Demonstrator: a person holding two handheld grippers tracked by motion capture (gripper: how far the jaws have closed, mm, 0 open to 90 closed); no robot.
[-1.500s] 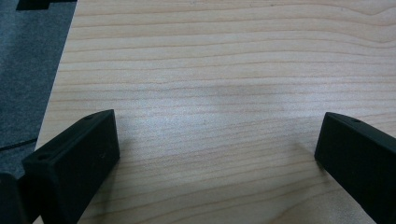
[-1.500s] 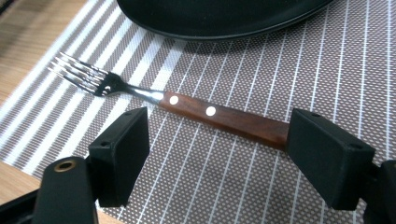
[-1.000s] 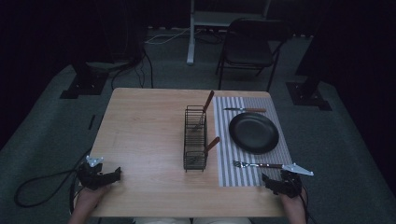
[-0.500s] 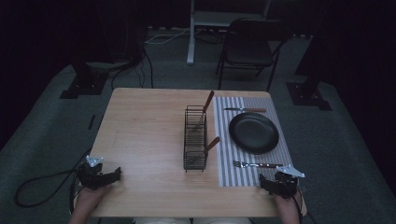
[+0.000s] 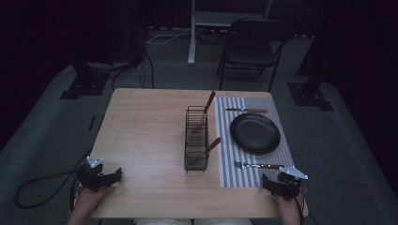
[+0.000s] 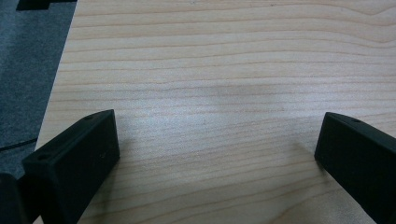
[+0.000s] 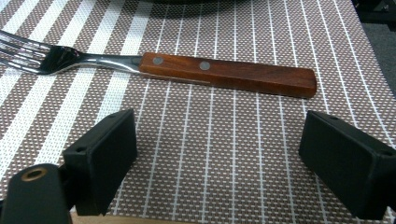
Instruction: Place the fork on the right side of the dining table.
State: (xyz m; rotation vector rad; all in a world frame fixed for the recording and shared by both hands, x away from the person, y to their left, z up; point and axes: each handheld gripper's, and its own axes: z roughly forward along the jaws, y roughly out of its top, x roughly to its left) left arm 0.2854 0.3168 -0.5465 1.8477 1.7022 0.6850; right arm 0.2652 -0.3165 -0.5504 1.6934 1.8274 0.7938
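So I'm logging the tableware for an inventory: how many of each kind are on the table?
Fork: 1
Knife: 1
Wooden-handled utensils standing in the rack: 2
Black plate: 1
Wire rack: 1
Striped placemat: 1
Total: 7

both grippers are black, each topped by a pale grey three-cornered plate. the left gripper (image 5: 100, 176) trails a dark cable looping out toward 9 o'clock. the right gripper (image 7: 219, 163) has blocky matte jaws with small round holes.

Left half of table (image 5: 141, 136) bare wood, open passage. Wire rack (image 5: 196, 140) stands mid-table; plate (image 5: 255, 133) and fork (image 7: 177, 67) occupy the striped mat (image 5: 225, 173).
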